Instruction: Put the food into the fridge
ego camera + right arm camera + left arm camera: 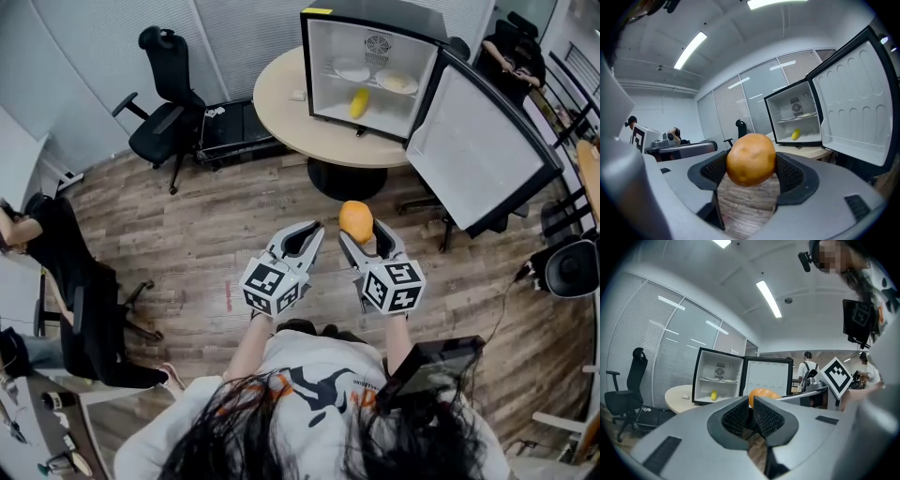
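My right gripper (364, 238) pinches a potato (355, 218) across its middle, well short of the open fridge (307, 70) and facing its mouth. I judge the potato firm, fairly heavy and smooth-skinned, so squeezing its widest part suits; it sits near the jaw tips and could roll out. Both grippers are held out side by side, pointing toward the fridge. My left gripper (305, 239) is pressed together, empty.

A round orange food (751, 159) is squeezed in the right tongs (751, 168). The little fridge (324, 56) stands open on the counter (279, 105).
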Demonstrator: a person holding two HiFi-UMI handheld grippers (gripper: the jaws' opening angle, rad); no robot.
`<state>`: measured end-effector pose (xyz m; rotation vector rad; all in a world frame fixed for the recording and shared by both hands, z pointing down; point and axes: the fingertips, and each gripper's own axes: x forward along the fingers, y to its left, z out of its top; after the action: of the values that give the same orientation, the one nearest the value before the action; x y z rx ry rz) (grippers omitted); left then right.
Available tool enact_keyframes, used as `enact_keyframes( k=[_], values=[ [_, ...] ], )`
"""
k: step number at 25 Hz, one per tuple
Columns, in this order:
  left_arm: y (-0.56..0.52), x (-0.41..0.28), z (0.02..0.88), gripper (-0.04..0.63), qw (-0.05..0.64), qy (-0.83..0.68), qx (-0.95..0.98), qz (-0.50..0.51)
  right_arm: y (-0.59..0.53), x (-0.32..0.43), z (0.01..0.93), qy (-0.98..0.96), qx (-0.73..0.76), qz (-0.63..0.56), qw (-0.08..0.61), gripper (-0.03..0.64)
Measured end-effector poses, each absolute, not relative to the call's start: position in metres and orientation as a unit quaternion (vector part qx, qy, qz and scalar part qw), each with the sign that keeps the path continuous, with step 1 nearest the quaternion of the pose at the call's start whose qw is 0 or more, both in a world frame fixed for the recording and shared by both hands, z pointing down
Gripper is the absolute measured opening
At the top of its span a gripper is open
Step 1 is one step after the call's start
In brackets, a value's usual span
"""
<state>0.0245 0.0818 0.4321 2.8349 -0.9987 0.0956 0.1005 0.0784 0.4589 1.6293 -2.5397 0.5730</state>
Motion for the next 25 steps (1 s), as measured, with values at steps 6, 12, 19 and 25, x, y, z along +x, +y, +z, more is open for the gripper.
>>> enact_keyframes(
  k=[6, 12, 19, 25],
  values=[
    [0.084, 0.037, 0.444, 0.026, 0.074, -0.325, 0.942, 0.045, 0.076, 0.109, 0.471, -0.825, 0.528, 0.200, 0.040, 0.327],
    [0.063, 0.039, 0.445, 0.026, 0.073, -0.325, 0.942, 0.046, 0.057, 0.112, 0.473, -0.823, 0.529, 0.207, 0.034, 0.327],
    [0.020, 0.039, 0.456, 0.026, 0.080, -0.311, 0.946, 0.053, 0.015, 0.111, 0.478, -0.816, 0.538, 0.210, 0.035, 0.327],
    [-0.036, 0.029, 0.451, 0.026, 0.075, -0.294, 0.951, 0.057, -0.039, 0.096, 0.478, -0.809, 0.545, 0.219, 0.026, 0.327]
  ],
)
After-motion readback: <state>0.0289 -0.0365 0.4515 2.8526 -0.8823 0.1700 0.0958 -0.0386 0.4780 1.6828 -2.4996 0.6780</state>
